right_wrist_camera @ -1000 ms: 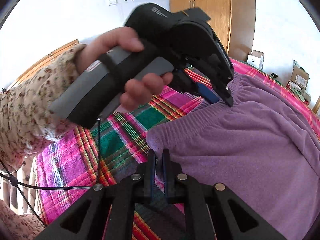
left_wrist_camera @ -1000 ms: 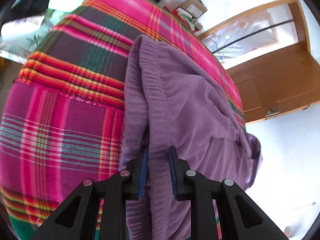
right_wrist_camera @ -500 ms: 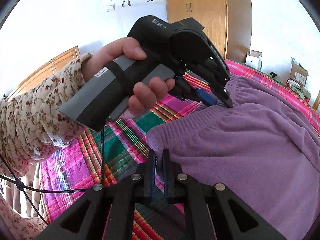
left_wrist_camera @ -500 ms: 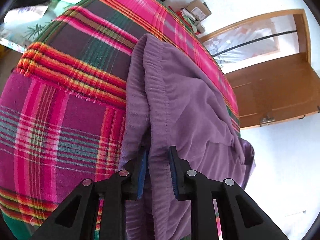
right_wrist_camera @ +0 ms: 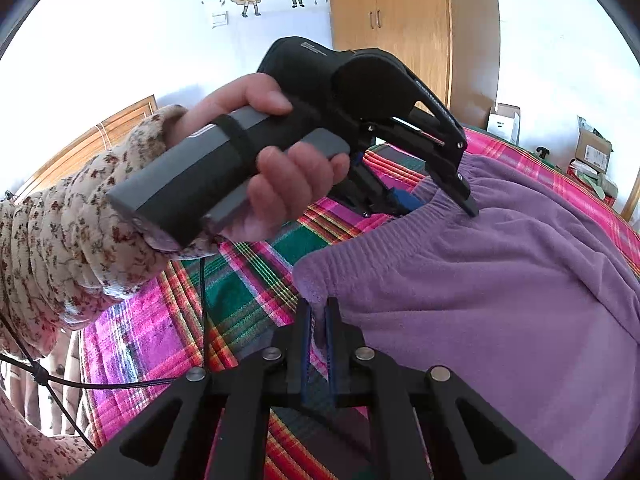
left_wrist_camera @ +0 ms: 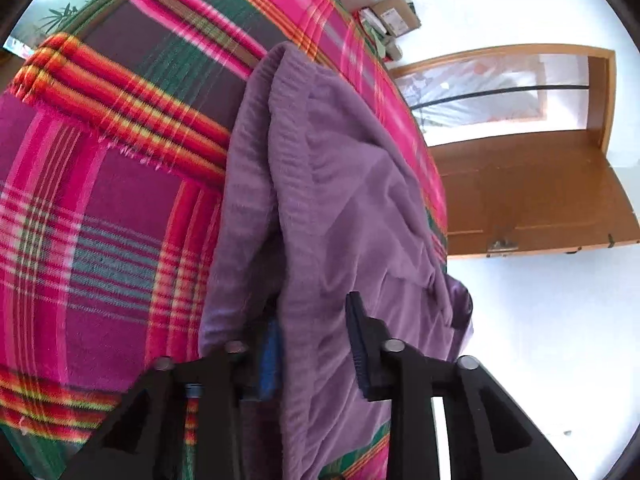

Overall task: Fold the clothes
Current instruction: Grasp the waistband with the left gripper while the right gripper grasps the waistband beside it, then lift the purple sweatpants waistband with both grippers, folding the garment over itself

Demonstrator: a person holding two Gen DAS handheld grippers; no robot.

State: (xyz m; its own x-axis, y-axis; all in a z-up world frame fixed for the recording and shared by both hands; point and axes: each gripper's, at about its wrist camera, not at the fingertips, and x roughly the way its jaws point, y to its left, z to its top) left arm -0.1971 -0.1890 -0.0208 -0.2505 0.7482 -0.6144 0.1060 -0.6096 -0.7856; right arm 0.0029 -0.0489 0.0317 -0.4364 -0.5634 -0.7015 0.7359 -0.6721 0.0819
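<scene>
Purple pants (right_wrist_camera: 480, 280) lie on the bed (left_wrist_camera: 100, 220), on its bright check cover. The right tongs (right_wrist_camera: 316, 314) are pinching the near corner of the pants' top edge. The left tongs (left_wrist_camera: 312, 320), held in a hand (right_wrist_camera: 280, 168), are spread wide and closing, with the far end of that top edge between them.

The blue pad (left_wrist_camera: 272, 356) on one side of the left tongs (left_wrist_camera: 314, 336) is half hidden behind a fold of the purple trousers (left_wrist_camera: 344, 200), whose legs run out past the bottom edge. The plaid blanket (left_wrist_camera: 100, 220) is blurred. The cardboard box (left_wrist_camera: 396, 16) label is too small to read. The floral sleeve (right_wrist_camera: 52, 240) is cut off at the picture's edge.
</scene>
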